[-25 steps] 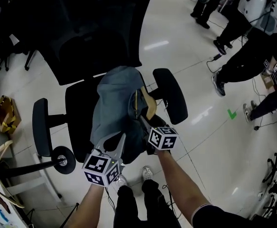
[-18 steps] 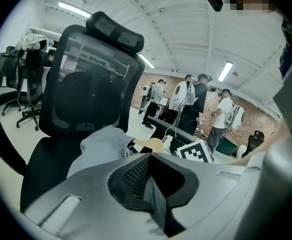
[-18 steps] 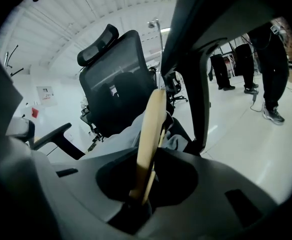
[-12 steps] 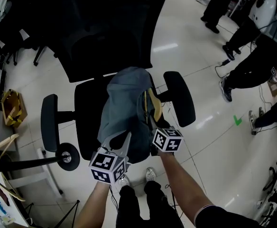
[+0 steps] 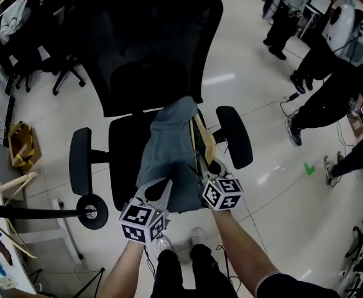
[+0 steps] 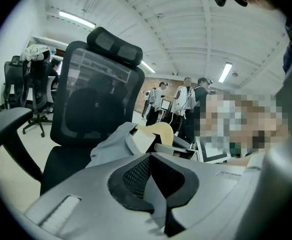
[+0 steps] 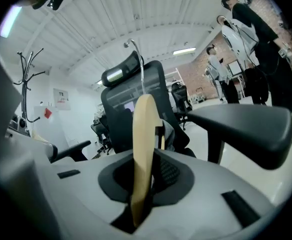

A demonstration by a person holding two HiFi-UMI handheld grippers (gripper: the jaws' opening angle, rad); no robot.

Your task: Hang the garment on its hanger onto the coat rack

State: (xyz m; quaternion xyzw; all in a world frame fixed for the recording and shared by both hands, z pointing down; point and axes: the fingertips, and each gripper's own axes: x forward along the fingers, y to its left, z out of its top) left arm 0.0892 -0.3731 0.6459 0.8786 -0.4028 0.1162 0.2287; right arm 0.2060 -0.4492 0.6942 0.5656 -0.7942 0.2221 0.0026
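Note:
A grey-blue garment (image 5: 169, 154) lies draped over the seat of a black office chair (image 5: 119, 160), on a wooden hanger (image 5: 203, 138). My right gripper (image 5: 205, 169) is at the hanger's near end. In the right gripper view its jaws are closing, with the pads pressed on the hanger's wooden arm (image 7: 143, 149). The metal hook (image 7: 136, 49) stands above it. My left gripper (image 5: 161, 191) is shut and empty at the garment's near hem. The garment (image 6: 111, 146) lies just beyond its jaws. A coat rack (image 7: 28, 64) stands far off at the left.
The chair's armrests (image 5: 234, 135) flank the garment, and its tall back (image 5: 150, 42) rises behind. A black pole with a round base (image 5: 91, 214) and spare wooden hangers (image 5: 7, 188) are at the left. Several people (image 5: 330, 73) stand at the right, and more chairs (image 5: 38, 48) at the upper left.
The head view has tipped up and shows more of the chair back. Both grippers stay at the garment's near edge, the right one at the hanger's end.

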